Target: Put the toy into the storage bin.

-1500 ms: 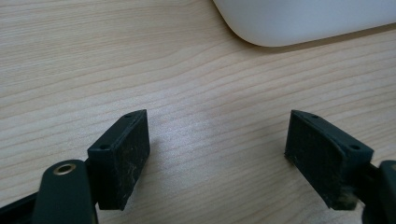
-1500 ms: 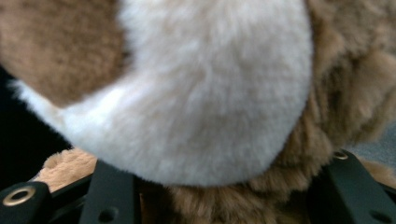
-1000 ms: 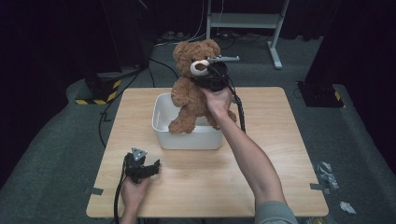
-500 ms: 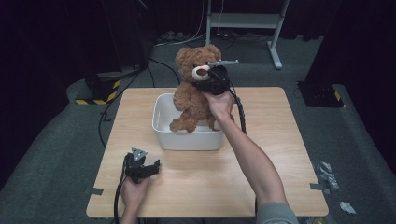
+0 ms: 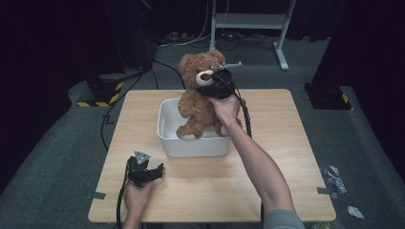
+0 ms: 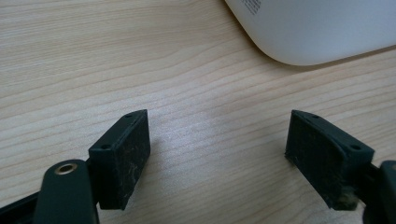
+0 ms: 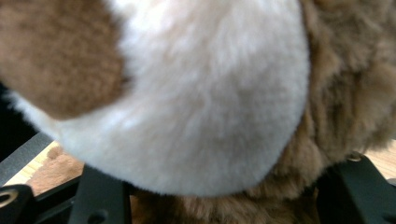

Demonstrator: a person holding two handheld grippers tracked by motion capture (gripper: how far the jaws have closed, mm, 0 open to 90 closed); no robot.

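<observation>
A brown teddy bear (image 5: 198, 98) with a cream muzzle (image 7: 196, 102) sits upright in a white bin (image 5: 191, 148) at the middle of the wooden table (image 5: 286, 157). My right gripper (image 5: 206, 84) reaches in from the right at the bear's neck, just under the muzzle. Its jaws have just been opening, but fur still spans the whole gap between them (image 7: 224, 207) and touches both. My left gripper (image 5: 155, 171) rests low near the table's front left edge, open and with nothing between its jaws (image 6: 219, 158). The bin's corner (image 6: 317, 28) lies just beyond it.
A cable trails from each gripper over the table. On the carpet behind stand a yellow-and-black striped base (image 5: 98, 102) at back left and a grey metal stand (image 5: 248, 21). A dark box (image 5: 329, 95) sits beyond the right edge, with scraps (image 5: 334, 174) on the floor.
The bear and my right gripper have sunk slightly, setting the bear lower in the bin. The left gripper has stayed put.
</observation>
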